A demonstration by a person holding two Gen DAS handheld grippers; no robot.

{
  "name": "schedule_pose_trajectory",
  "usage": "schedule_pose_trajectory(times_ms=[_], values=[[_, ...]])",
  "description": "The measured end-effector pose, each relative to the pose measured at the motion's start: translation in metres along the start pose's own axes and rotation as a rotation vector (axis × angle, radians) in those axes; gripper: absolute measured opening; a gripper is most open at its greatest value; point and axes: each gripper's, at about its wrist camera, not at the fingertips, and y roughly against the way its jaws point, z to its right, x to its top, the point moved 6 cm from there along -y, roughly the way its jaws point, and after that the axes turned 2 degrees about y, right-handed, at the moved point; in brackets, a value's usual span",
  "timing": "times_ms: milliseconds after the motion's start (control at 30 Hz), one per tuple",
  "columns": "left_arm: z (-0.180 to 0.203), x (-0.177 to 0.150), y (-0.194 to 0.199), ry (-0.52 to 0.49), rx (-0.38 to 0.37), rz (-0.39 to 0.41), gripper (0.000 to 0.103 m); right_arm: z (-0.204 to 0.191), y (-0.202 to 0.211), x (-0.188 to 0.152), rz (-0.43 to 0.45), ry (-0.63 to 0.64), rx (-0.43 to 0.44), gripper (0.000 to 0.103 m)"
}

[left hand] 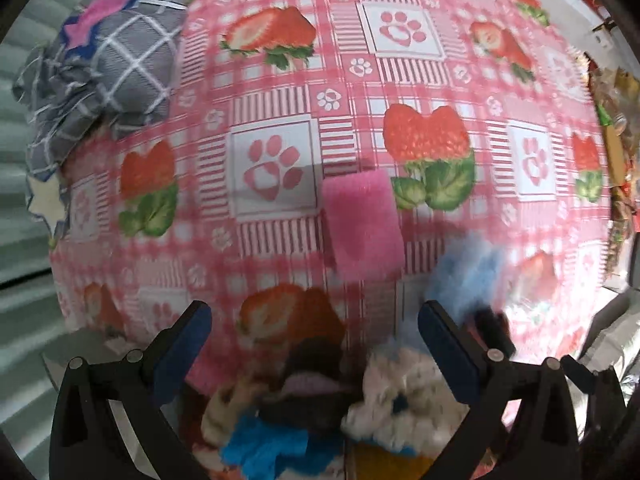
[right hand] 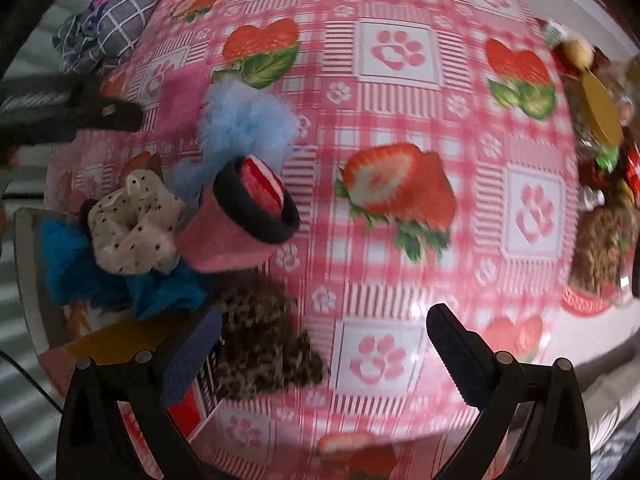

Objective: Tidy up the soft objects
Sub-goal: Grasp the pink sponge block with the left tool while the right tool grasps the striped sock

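Observation:
A heap of soft things lies at the table's near left: a white dotted scrunchie [right hand: 132, 228], a bright blue fluffy piece [right hand: 76, 272], a rolled pink sock with a dark cuff [right hand: 244, 216], a pale blue fluffy piece [right hand: 244, 120], a leopard-print piece [right hand: 264, 344] and a flat pink cloth [left hand: 362, 224]. My left gripper [left hand: 316, 320] is open and empty, hovering over the heap. My right gripper [right hand: 324, 328] is open and empty, just right of the leopard piece. The left gripper also shows in the right wrist view [right hand: 80, 108].
The table wears a pink strawberry and paw-print cloth [right hand: 392, 52]. A grey checked bundle with a pink star [left hand: 112, 68] lies at the far left corner. Cluttered packets and a brown furry thing [right hand: 600, 248] line the right edge. A red box [right hand: 188, 412] sits under the heap.

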Motion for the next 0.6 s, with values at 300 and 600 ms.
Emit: schedule_pose_trajectory(times_ms=[300, 600], values=[[0.002, 0.021, -0.048, -0.005, -0.034, -0.101, 0.103, -0.033, -0.025, 0.034, 0.056, 0.181, -0.016, 0.103], [0.002, 0.038, -0.059, -0.070, -0.035, -0.129, 0.094, -0.053, -0.026, 0.062, 0.124, 0.206, 0.054, 0.089]])
